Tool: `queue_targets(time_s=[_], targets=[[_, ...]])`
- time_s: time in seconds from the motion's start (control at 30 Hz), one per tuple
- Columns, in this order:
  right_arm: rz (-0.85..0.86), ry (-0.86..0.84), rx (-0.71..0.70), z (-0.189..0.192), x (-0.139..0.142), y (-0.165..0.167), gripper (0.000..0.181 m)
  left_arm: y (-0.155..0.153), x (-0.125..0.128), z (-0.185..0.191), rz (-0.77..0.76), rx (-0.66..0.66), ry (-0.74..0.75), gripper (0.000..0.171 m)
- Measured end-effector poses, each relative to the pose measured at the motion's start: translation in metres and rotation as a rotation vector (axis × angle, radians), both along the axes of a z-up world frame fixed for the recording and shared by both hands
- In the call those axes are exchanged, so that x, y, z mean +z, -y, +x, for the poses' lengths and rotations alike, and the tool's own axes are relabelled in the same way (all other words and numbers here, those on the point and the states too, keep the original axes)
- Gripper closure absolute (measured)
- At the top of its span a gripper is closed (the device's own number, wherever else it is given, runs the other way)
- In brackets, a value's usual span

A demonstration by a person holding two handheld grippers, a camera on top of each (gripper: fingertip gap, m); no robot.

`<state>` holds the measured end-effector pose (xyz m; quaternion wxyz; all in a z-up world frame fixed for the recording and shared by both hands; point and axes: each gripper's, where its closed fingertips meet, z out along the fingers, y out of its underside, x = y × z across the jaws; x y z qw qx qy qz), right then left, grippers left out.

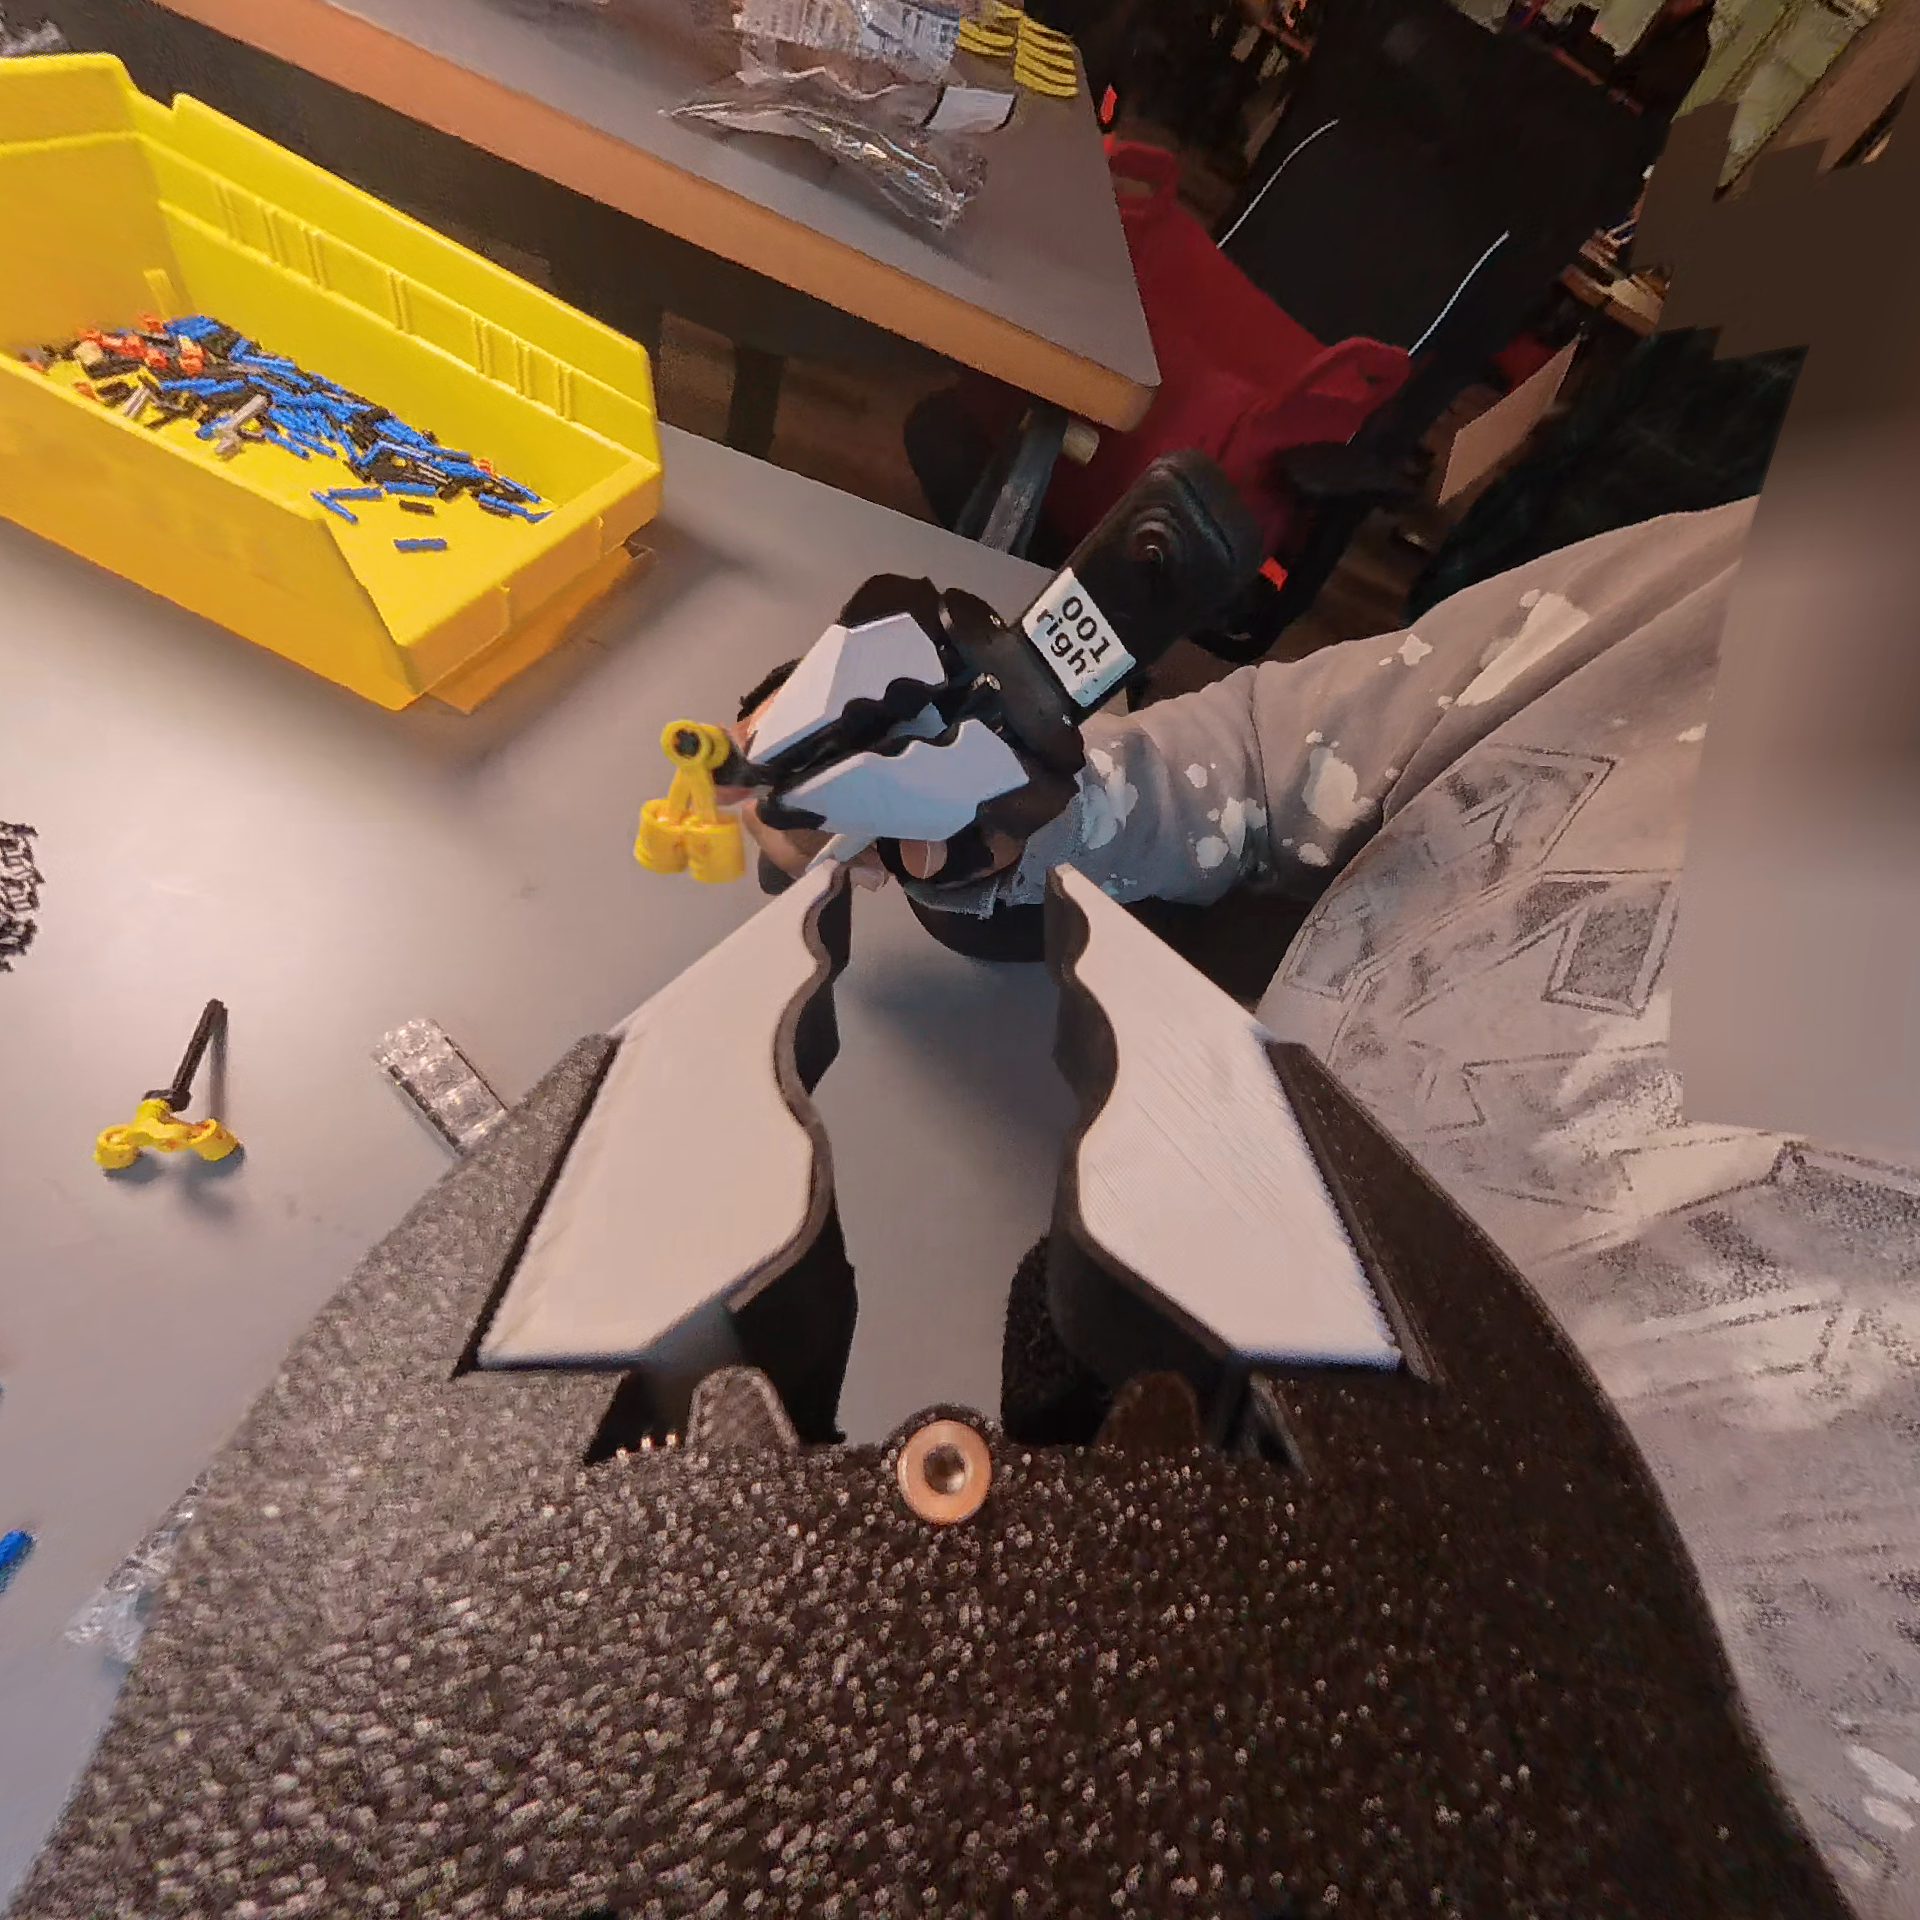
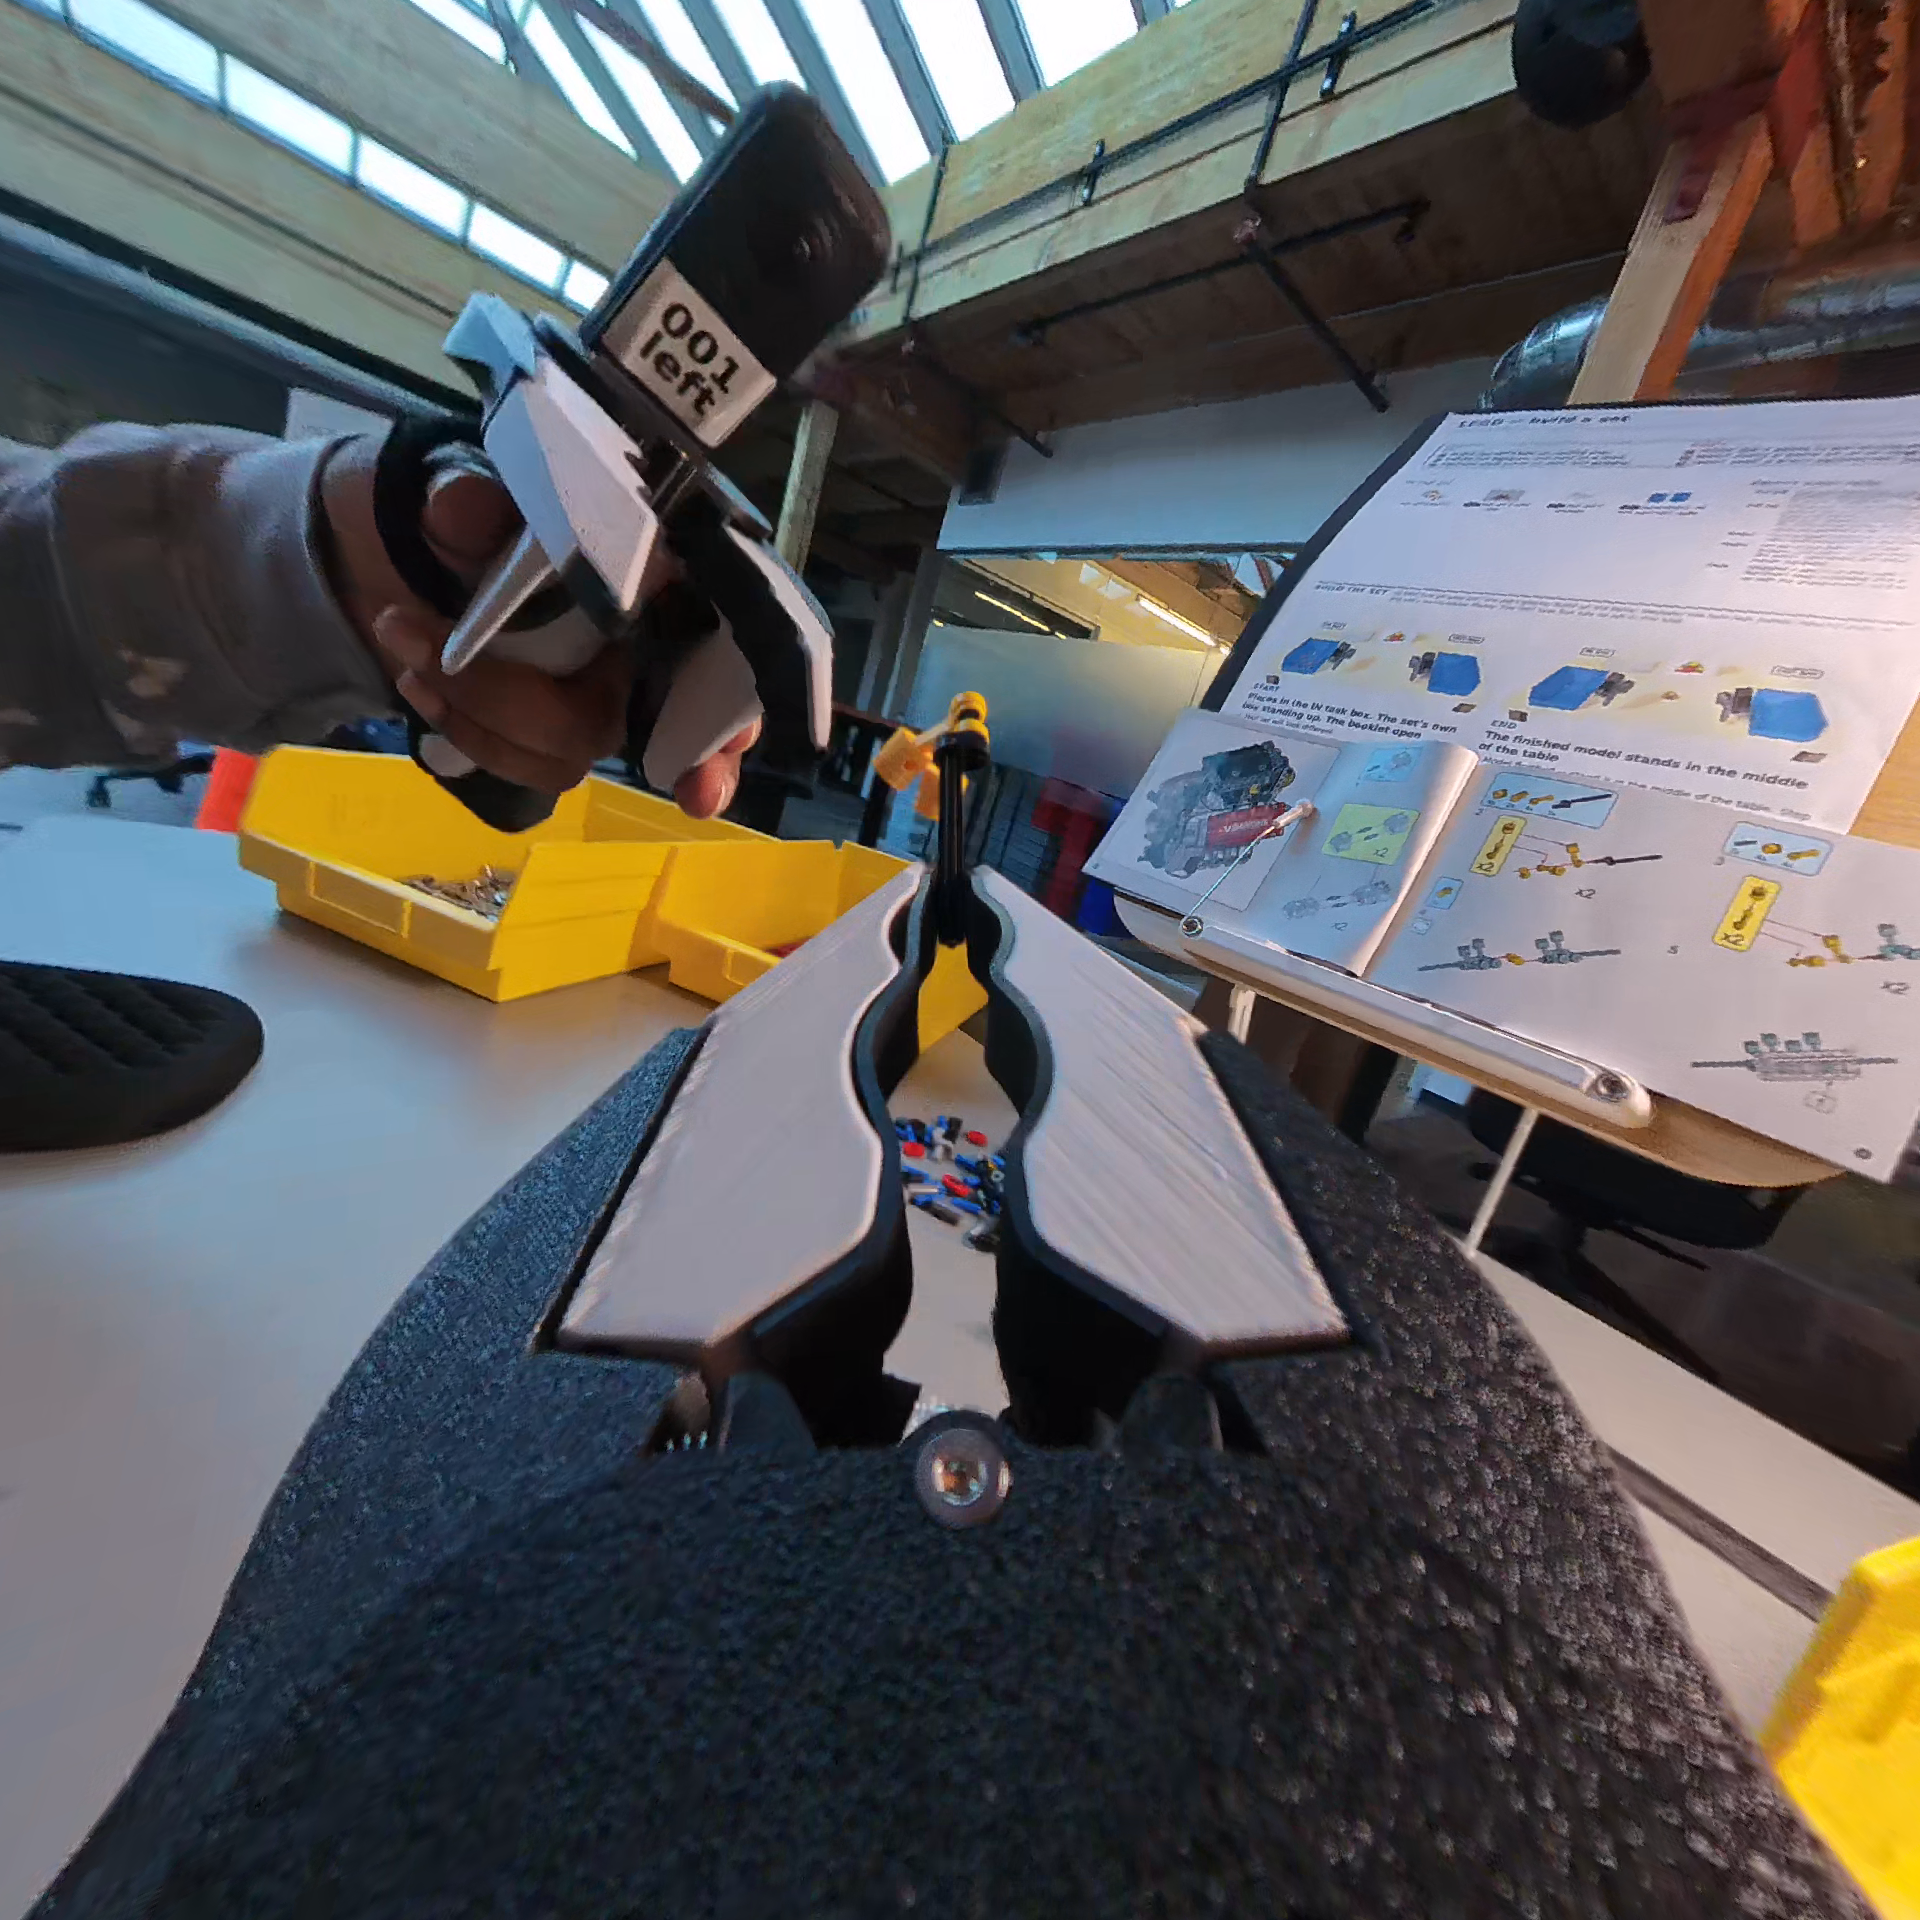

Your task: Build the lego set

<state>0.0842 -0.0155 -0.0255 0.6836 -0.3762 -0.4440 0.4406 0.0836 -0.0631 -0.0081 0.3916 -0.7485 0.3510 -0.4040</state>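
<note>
Grey table (image 1: 312, 883) under skylit workshop roof; yellow bin (image 1: 582, 416) of small blue and black parts near far edge. Right gripper (image 2: 951, 883) pinches black axle (image 2: 951, 831) at fingertips, held above table; axle's long axis continues line of fingers, yellow connector piece (image 1: 691, 805) at far end. Left gripper (image 1: 945, 894) spread, empty, just beside right one, tips towards it. Second yellow-and-axle piece (image 1: 171, 1112) lies on table towards left edge.

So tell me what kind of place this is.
Probably a workshop or lab set up for building a brick model: a yellow bin of small blue and black parts on a grey table, an open instruction booklet on a stand, exposed timber beams and skylights overhead.
</note>
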Motion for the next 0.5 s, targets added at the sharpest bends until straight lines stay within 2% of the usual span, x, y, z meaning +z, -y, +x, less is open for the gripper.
queue_targets(time_s=[0.1, 0.23, 0.37, 0.5], targets=[[-0.138, -0.102, 0.097, 0.009, 0.015, -0.001, 0.177, 0.004, 0.013, 0.000, 0.075, -0.022, 0.020, 0.138], [-0.280, -0.213, 0.227, 0.023, 0.031, -0.004, 0.177, -0.008, 0.028, -0.013, 0.170, 0.048, 0.056, 0.143], [-0.348, -0.261, 0.315, 0.029, 0.038, -0.004, 0.177, -0.020, 0.042, -0.019, 0.221, 0.114, 0.129, 0.147], [-0.359, -0.249, 0.372, 0.026, 0.036, 0.003, 0.177, -0.030, 0.035, -0.009, 0.219, 0.136, 0.118, 0.147]])
